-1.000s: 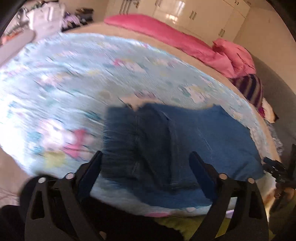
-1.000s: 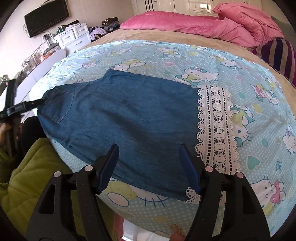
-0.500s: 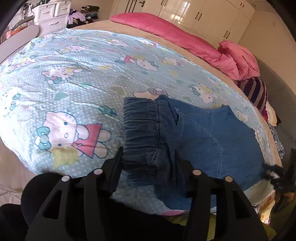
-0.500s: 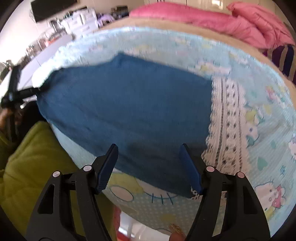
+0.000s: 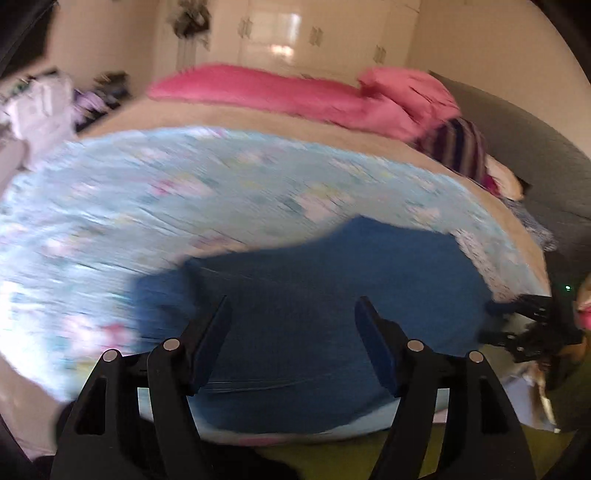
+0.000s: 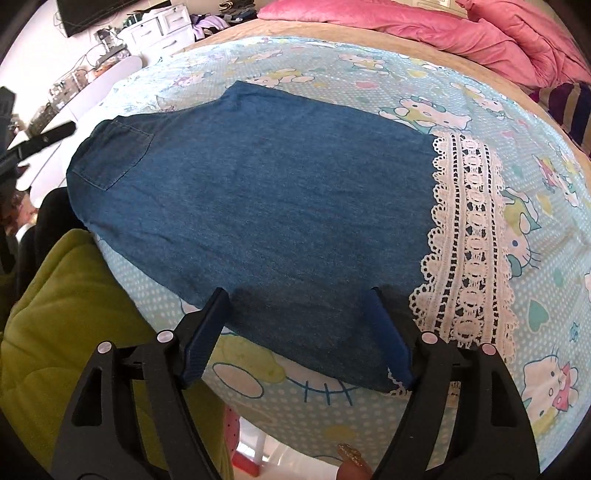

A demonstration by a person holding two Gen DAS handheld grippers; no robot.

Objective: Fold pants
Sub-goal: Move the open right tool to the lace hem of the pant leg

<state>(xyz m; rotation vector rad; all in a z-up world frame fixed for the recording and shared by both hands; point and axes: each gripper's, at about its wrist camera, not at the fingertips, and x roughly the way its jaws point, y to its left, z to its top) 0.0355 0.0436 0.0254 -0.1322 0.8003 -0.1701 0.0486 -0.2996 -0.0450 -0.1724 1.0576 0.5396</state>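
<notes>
The blue denim pants [image 6: 258, 199] lie flat on the Hello Kitty bedspread [image 6: 369, 66], waist and back pocket at the left, white lace hem [image 6: 469, 240] at the right. My right gripper [image 6: 297, 306] is open and empty, its jaws hovering over the pants' near edge. In the blurred left wrist view the pants [image 5: 314, 288] spread ahead of my left gripper [image 5: 291, 317], which is open and empty over the waist end. The right gripper [image 5: 524, 328] shows at that view's right edge.
A pink duvet [image 6: 424, 26] and a striped pillow [image 5: 458, 147] lie at the far side of the bed. A green garment [image 6: 66, 314] is below the bed's near edge. White drawers [image 6: 159, 29] and clutter stand at the back left.
My left gripper has opened and let go of the bunched waistband, then swung right; the waist now lies flat. The right gripper stayed open near the hem edge.
</notes>
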